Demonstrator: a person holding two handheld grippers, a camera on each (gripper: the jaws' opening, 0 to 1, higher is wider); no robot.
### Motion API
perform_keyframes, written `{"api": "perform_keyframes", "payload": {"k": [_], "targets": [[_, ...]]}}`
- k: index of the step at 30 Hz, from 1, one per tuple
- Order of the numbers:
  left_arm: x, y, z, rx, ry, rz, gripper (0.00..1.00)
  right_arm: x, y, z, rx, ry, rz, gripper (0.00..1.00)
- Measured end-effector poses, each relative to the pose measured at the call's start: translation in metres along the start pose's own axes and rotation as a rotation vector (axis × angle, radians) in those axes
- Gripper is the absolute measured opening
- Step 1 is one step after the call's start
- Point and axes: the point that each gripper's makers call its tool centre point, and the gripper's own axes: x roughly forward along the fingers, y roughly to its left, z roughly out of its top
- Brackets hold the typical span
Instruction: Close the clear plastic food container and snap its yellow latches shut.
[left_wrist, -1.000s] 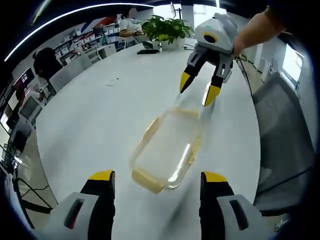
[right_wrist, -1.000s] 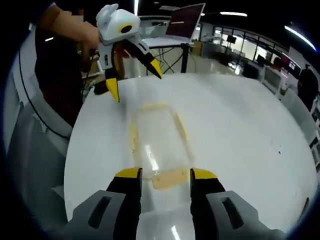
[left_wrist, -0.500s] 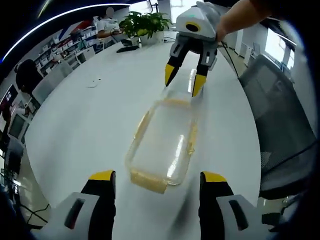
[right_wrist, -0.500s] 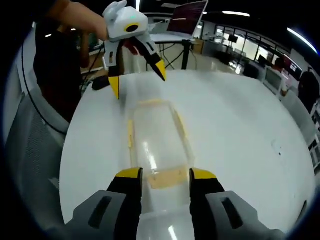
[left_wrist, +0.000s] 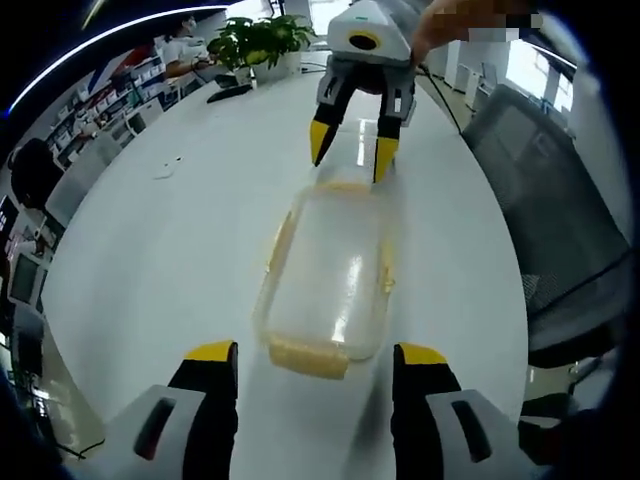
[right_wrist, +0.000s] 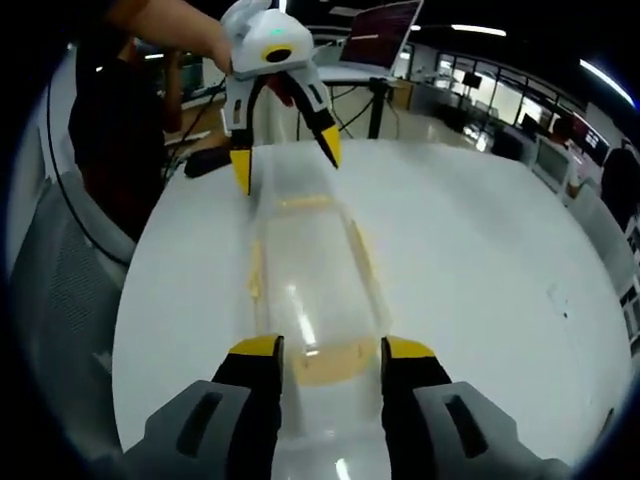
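The clear food container (left_wrist: 328, 275) lies mid-counter (left_wrist: 180, 240), lid on. Left claw (left_wrist: 315, 356) wide at its 6 o'clock end latch (left_wrist: 308, 357); right claw (left_wrist: 347, 152) wide at 12 — press each latch squarely, bracing the opposite end.

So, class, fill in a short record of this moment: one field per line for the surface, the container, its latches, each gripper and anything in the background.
surface: round white table
container: clear rectangular plastic food container, lying lengthwise between the two grippers, lid on
latches: yellow latches at both short ends and along the long sides; whether snapped cannot be told
left gripper: open, jaws either side of the near end latch
right gripper: open, jaws either side of the opposite end latch
background: green potted plant at the table's far edge; grey chair
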Motion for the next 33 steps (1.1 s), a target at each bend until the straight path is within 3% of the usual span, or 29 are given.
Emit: {"api": "perform_keyframes", "payload": {"k": [8,13,24,33], "targets": [[-0.002,-0.001,0.002,-0.009,-0.017,0.016,0.58,-0.011,0.005,-0.001,-0.011,0.02,-0.01,0.36],[-0.002,-0.009,0.007,-0.001,-0.032,0.017,0.58,-0.019,0.007,-0.006,-0.021,0.062,-0.023,0.37],[-0.004,-0.026,0.019,0.035,-0.046,0.026,0.59,-0.041,0.007,-0.003,-0.028,0.069,-0.069,0.37],[-0.013,-0.036,0.021,0.005,-0.06,0.06,0.59,-0.04,0.022,0.003,-0.039,0.056,-0.031,0.37]]}}
